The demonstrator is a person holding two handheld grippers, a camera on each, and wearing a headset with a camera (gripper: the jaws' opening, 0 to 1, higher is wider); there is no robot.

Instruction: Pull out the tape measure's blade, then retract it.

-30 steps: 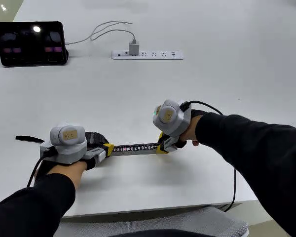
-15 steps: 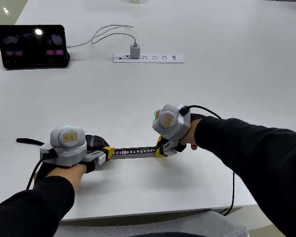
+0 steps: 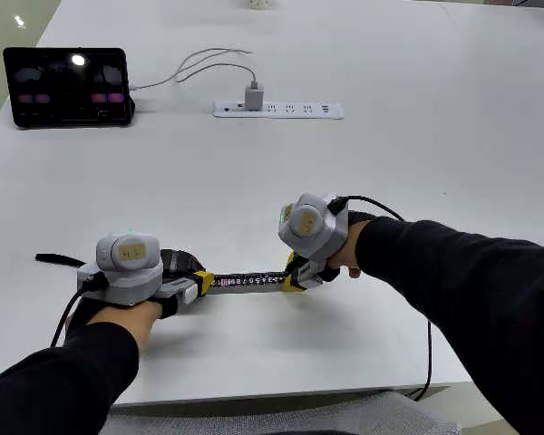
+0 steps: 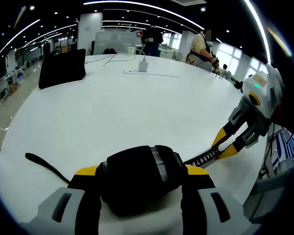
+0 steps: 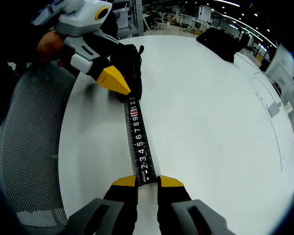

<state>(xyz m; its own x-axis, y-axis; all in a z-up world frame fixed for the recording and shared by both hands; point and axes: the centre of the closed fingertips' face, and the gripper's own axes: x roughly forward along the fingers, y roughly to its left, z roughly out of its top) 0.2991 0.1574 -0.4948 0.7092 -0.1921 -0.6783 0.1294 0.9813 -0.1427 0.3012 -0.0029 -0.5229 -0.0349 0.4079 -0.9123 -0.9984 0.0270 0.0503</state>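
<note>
A person sits at a broad white table, holding a two-jaw tool in each hand. The left tool sits near the table's front edge. Its jaws are clamped on the black body of a tape measure, which rests on the table top. A thin black wrist strap trails away from the body to the left.

A short stretch of blade, black with white numbers, runs flat along the table from the body's right side to the right tool. That tool's yellow-tipped jaws are pressed together on the blade's free end. The two tools are near each other, with the blade drawn straight between them.

The blade's long line runs left to right across the person, roughly parallel with the table's front edge. It looks as if any further move belongs to the right tool, sliding along that same line: away from the body to draw more blade out, or back toward it to let the blade wind in. The left tool need only hold the body steady.

Far back on the table lie a dark tablet and a white power strip.
</note>
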